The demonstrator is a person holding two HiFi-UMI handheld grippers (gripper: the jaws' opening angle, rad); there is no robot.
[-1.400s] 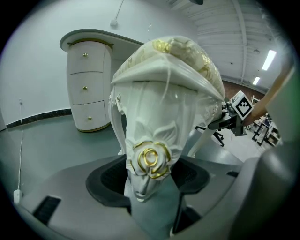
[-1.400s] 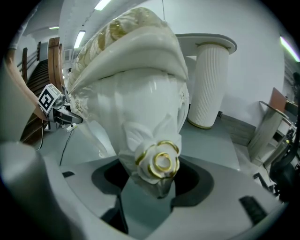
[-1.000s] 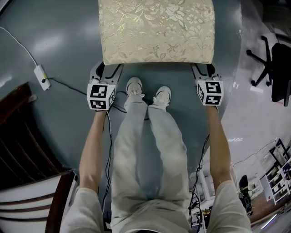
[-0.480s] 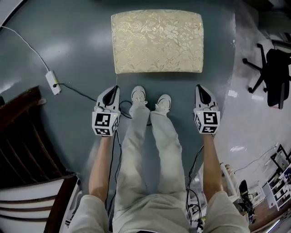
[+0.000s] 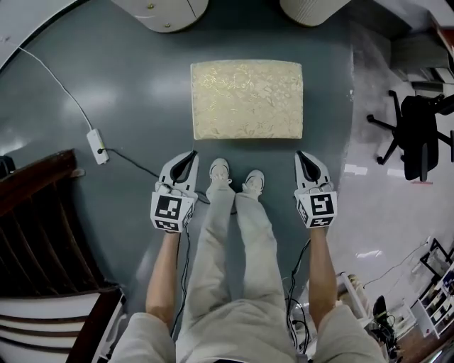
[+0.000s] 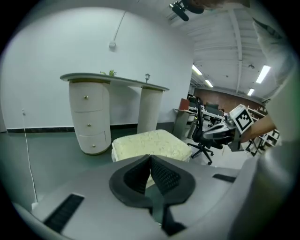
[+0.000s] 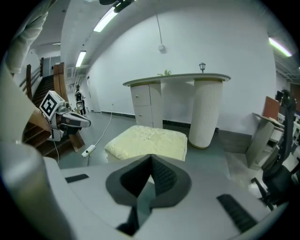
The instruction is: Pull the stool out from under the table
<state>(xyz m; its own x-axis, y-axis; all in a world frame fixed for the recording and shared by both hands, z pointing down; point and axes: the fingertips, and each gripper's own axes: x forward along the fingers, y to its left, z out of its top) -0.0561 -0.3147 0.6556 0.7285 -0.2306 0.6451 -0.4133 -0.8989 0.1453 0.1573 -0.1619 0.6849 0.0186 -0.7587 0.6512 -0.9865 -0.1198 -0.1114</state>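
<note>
The stool has a cream floral cushion and stands on the grey floor in front of the person's feet, out from under the white table. My left gripper is shut and empty, just short of the stool's front left corner. On the other side, my right gripper hangs near the front right corner, shut with nothing in it. In the left gripper view the closed jaws point at the stool; the right gripper view shows the same, with the stool beyond.
The table's drawer pedestal and round pedestal stand behind the stool. A power strip with its cable lies on the floor at left. A black office chair is at right, dark wooden stairs at lower left.
Both grippers were at the stool's front corners with jaws apart; they have let go, shut and drawn back toward the feet. The stool now appears farther away and smaller.
</note>
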